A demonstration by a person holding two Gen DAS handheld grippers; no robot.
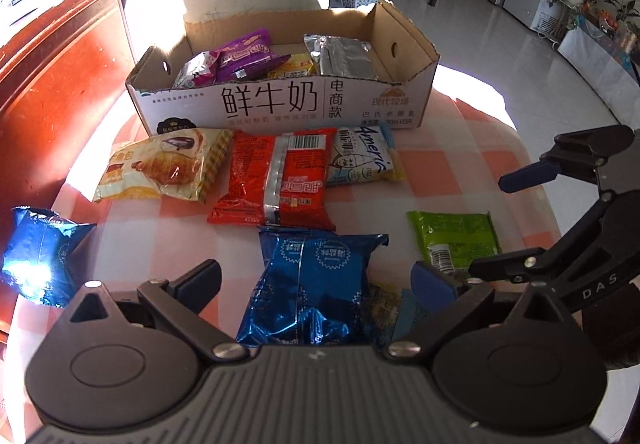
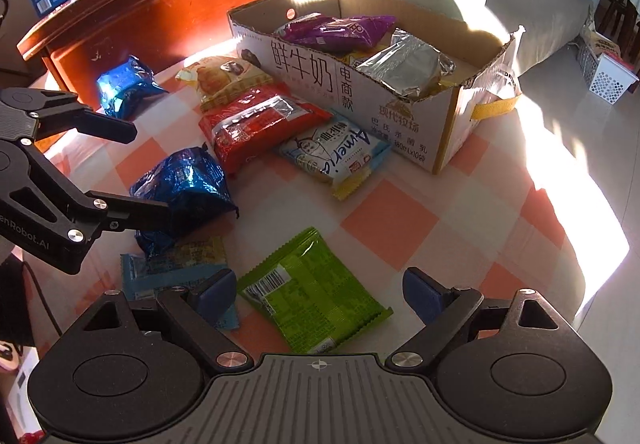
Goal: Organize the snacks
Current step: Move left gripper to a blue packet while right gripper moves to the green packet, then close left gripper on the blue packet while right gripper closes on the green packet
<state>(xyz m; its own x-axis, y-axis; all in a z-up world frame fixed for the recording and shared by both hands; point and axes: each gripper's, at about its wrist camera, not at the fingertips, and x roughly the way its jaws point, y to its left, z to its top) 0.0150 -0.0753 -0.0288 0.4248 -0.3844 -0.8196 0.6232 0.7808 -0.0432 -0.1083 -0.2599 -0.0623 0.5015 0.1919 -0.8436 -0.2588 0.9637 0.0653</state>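
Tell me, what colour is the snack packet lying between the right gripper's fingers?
Bright green packet, seen best from the right wrist view.

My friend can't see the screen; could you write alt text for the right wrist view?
An open hand-held gripper hovers over a green snack packet on a checked tablecloth. Beyond lie blue, red and white packets, and a cardboard box already holding snacks.
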